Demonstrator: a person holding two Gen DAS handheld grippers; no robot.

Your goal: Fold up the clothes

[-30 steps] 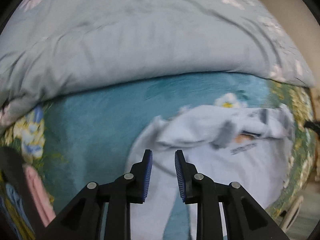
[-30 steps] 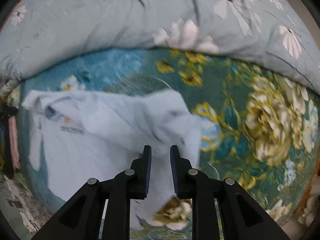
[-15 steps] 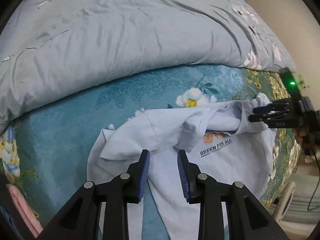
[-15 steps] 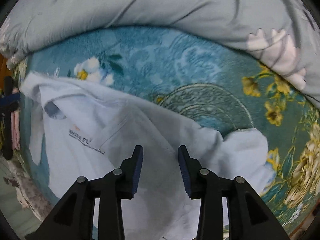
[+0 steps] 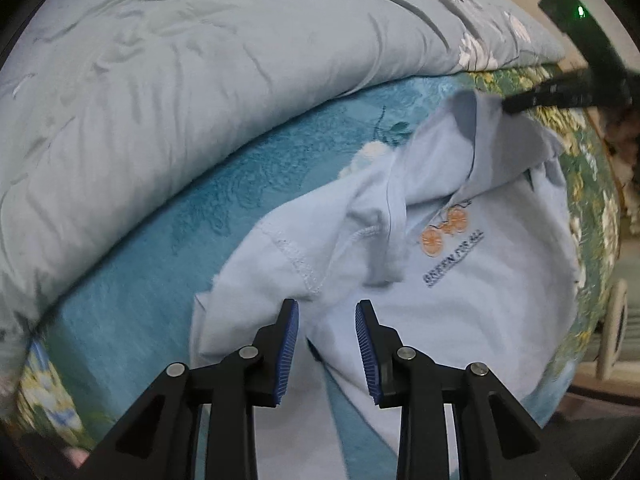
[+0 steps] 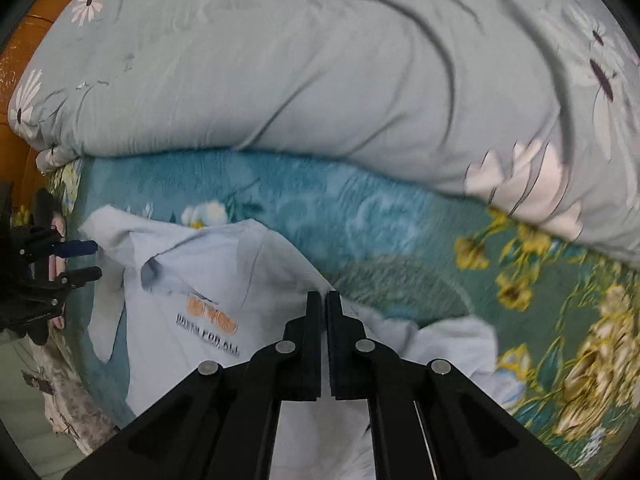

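A pale blue T-shirt (image 5: 460, 292) with an orange print and dark lettering lies crumpled on a teal floral blanket (image 5: 168, 256); it also shows in the right wrist view (image 6: 192, 344). My left gripper (image 5: 327, 312) is open, its blue pads on either side of a fold at the shirt's left edge. My right gripper (image 6: 324, 300) is shut on a fold of the shirt's upper right part and lifts it slightly. It shows in the left wrist view (image 5: 508, 106) at the shirt's far corner. The left gripper shows in the right wrist view (image 6: 90, 260), open at the shirt's left edge.
A thick grey-blue floral duvet (image 5: 208, 64) is bunched along the far side of the bed; it also fills the top of the right wrist view (image 6: 320, 64). The bed edge and floor (image 5: 616, 320) lie at the right. An orange wooden headboard (image 6: 40, 20) stands at upper left.
My right gripper closed on the shirt's fold and pulled it up. My left gripper moved closer to the shirt's left edge and stayed open.
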